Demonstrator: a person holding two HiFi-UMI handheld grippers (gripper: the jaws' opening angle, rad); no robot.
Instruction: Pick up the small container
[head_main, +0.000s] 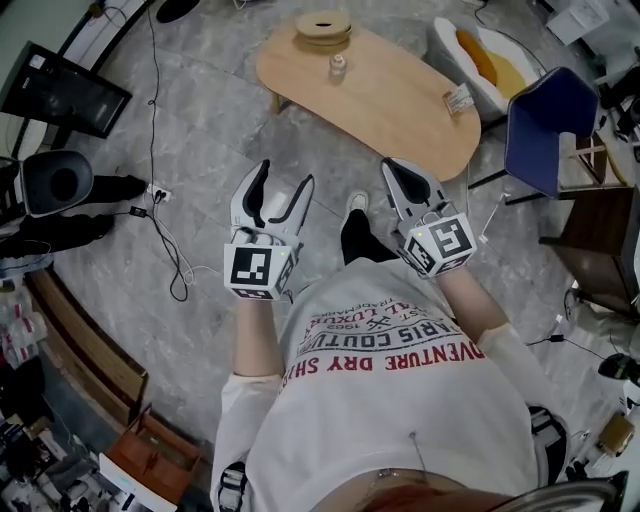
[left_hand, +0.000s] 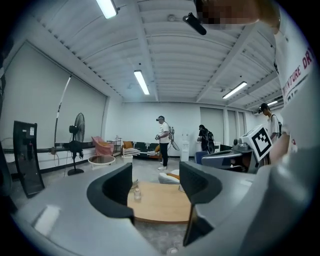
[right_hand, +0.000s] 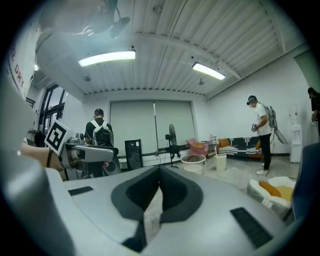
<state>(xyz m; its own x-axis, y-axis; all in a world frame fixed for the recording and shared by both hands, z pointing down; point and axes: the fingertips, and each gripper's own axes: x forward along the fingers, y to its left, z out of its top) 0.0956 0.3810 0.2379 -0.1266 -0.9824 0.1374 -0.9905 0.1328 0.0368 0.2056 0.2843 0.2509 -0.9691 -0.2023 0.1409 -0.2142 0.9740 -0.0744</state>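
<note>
The small container (head_main: 338, 66), a little clear bottle, stands on the far part of the low wooden table (head_main: 400, 110). In the left gripper view the container (left_hand: 136, 192) shows on the table (left_hand: 165, 205) through the gap between the jaws, far ahead. My left gripper (head_main: 283, 180) is held in the air well short of the table, open, with nothing between its fingers (left_hand: 117, 190). To its right my right gripper (head_main: 395, 165) hovers at the same height, shut and empty, the two pads meeting at their tips (right_hand: 159, 172).
A round wooden stand (head_main: 322, 27) and a small packet (head_main: 460, 100) also sit on the table. A blue chair (head_main: 545, 130) and a white-and-orange seat (head_main: 480, 55) stand to its right. Cables (head_main: 165, 230) run over the floor at left. People (left_hand: 163, 141) stand far off.
</note>
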